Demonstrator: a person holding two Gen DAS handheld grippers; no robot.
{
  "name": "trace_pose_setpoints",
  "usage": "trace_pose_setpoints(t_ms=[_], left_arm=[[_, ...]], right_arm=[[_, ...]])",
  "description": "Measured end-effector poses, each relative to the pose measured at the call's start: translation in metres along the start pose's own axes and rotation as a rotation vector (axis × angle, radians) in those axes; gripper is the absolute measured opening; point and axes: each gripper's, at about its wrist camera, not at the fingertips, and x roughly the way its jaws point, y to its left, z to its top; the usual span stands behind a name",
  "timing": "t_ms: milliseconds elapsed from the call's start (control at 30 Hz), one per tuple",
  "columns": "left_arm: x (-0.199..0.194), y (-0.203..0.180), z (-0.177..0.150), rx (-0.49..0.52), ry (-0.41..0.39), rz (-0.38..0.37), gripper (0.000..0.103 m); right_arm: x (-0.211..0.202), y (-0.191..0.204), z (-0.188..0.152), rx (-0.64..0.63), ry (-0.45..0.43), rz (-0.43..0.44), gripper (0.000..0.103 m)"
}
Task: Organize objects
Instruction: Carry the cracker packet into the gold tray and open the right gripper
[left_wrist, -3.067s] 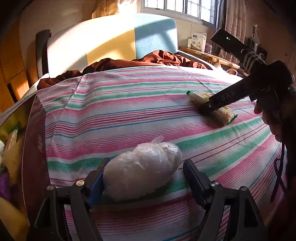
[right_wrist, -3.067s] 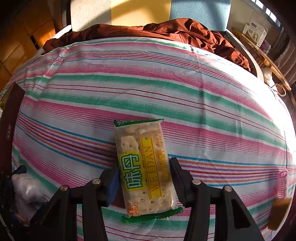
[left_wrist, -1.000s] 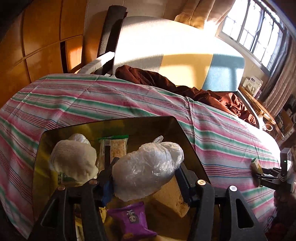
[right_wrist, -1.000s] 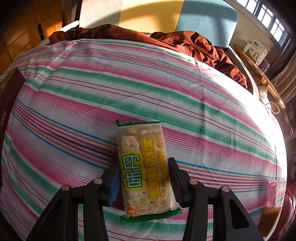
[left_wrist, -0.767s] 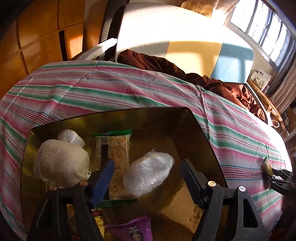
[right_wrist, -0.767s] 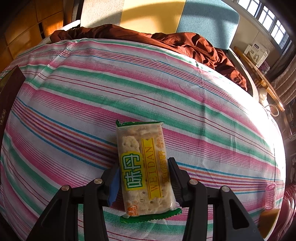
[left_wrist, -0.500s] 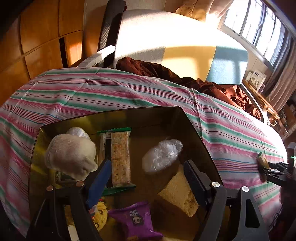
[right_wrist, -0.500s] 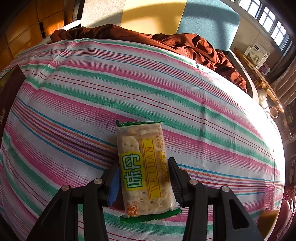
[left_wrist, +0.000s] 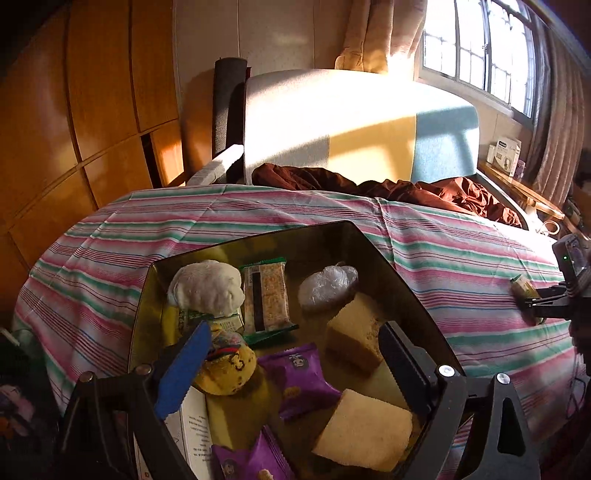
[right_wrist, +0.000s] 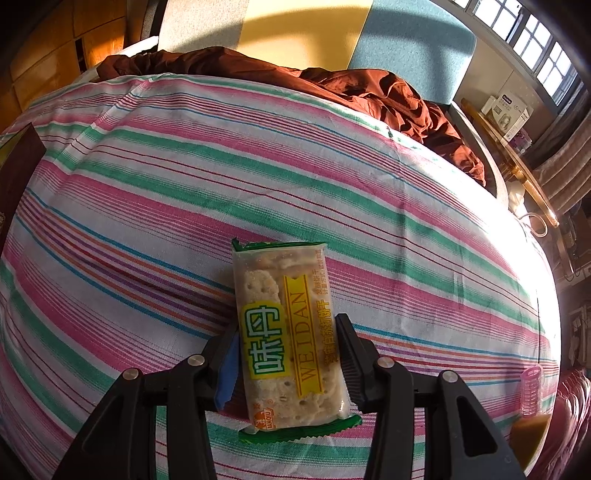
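Note:
Over the dark, gold-lined box (left_wrist: 373, 258) hovers my left gripper (left_wrist: 291, 341), its jaws opening with nothing pressed between them. The clear plastic bag (left_wrist: 328, 287) lies inside the box at the back right, beside a cake wedge (left_wrist: 352, 332), a cracker pack (left_wrist: 266, 297) and a white wrapped bun (left_wrist: 207, 288). My right gripper (right_wrist: 286, 328) is shut on a green-and-yellow cracker packet (right_wrist: 284, 317) that lies on the striped sheet (right_wrist: 332, 166). In the left wrist view that right gripper (left_wrist: 535, 304) and the cracker packet (left_wrist: 521, 286) sit at the far right.
Purple snack packets (left_wrist: 301, 374), a yellow toy (left_wrist: 231, 365) and another cake piece (left_wrist: 364, 428) fill the box's near part. A brown blanket (right_wrist: 369, 88) is bunched against the headboard (left_wrist: 351, 122). The box corner (right_wrist: 18, 166) is at the left, a pink roller (right_wrist: 532, 384) at the right edge.
My left gripper opened and let the clear plastic bag drop into the box, then drew back so more of the box shows. The right gripper kept still on the cracker packet.

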Motion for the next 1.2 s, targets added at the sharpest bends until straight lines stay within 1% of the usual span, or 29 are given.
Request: trace_pose_setpoints(t_ms=[200, 300, 400, 567, 700, 800, 867, 933, 1000, 1100, 1200], left_arm=[[-0.011, 0.003, -0.009, -0.002, -0.004, 0.007, 0.099], [-0.015, 0.005, -0.012, -0.002, -0.009, 0.004, 0.103], [-0.017, 0.007, -0.016, -0.004, -0.003, -0.003, 0.103], [-0.021, 0.012, -0.023, -0.02, 0.008, -0.021, 0.103], [-0.024, 0.023, -0.028, -0.046, 0.014, -0.049, 0.103], [-0.029, 0.033, -0.032, -0.071, 0.005, -0.048, 0.103], [-0.034, 0.041, -0.034, -0.084, -0.005, -0.041, 0.103], [-0.038, 0.05, -0.036, -0.098, -0.012, -0.041, 0.103], [-0.043, 0.06, -0.038, -0.114, -0.02, -0.029, 0.103], [-0.048, 0.073, -0.042, -0.125, -0.019, -0.016, 0.103], [-0.049, 0.085, -0.046, -0.149, -0.015, 0.011, 0.103]], right_arm=[[-0.002, 0.003, -0.002, 0.04, 0.034, -0.005, 0.047], [-0.006, 0.009, -0.004, 0.069, 0.055, -0.02, 0.047], [-0.011, 0.02, -0.007, 0.076, 0.071, -0.023, 0.047], [-0.024, 0.053, -0.013, 0.055, 0.089, 0.042, 0.047], [-0.034, 0.084, -0.019, 0.023, 0.082, 0.081, 0.047], [-0.04, 0.098, -0.023, 0.05, 0.077, 0.144, 0.047], [-0.048, 0.105, -0.025, 0.069, 0.054, 0.175, 0.047], [-0.064, 0.113, -0.024, 0.079, 0.006, 0.189, 0.047], [-0.084, 0.126, -0.021, 0.075, -0.047, 0.224, 0.047], [-0.114, 0.155, -0.012, 0.018, -0.125, 0.276, 0.047], [-0.131, 0.189, -0.001, -0.048, -0.173, 0.332, 0.047]])
